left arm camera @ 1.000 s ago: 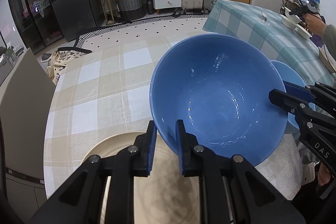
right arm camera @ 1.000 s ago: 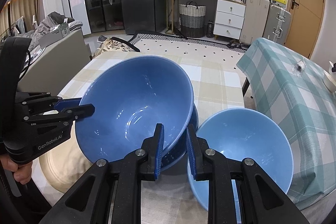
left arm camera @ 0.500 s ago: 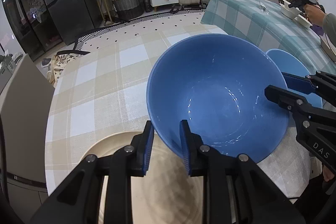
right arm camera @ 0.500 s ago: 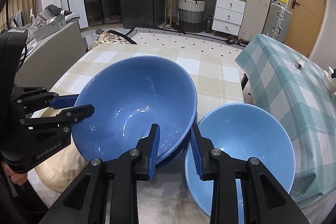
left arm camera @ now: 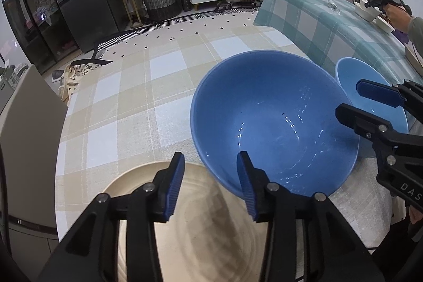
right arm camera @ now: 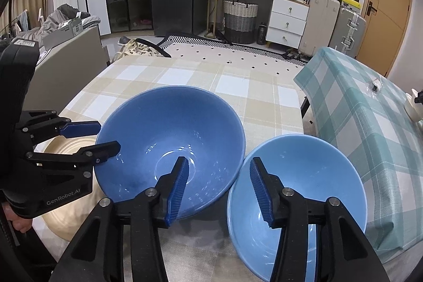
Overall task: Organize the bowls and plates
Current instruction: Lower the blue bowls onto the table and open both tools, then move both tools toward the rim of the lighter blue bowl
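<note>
A large dark blue bowl (left arm camera: 275, 120) (right arm camera: 169, 139) rests on the checked tablecloth. A lighter blue bowl (right arm camera: 296, 192) (left arm camera: 367, 91) sits right beside it on the right. A beige ribbed plate (left arm camera: 190, 234) (right arm camera: 66, 149) lies to its left. My left gripper (left arm camera: 208, 184) is open, its jaws straddling the dark bowl's near left rim above the plate. My right gripper (right arm camera: 219, 186) is open, its jaws spanning the gap between the two bowls. Each gripper shows in the other's view: the left (right arm camera: 105, 136), the right (left arm camera: 351, 102).
The beige checked table (left arm camera: 132, 102) stretches away behind the bowls. A second table with a teal checked cloth (right arm camera: 370, 107) stands to the right, holding white dishes (left arm camera: 367, 9) and another person's hand. A grey sofa arm (left arm camera: 23, 128) is left of the table.
Both grippers were shut on the dark blue bowl's rim, holding it tilted. They have lowered it flat onto the table and opened, letting it go.
</note>
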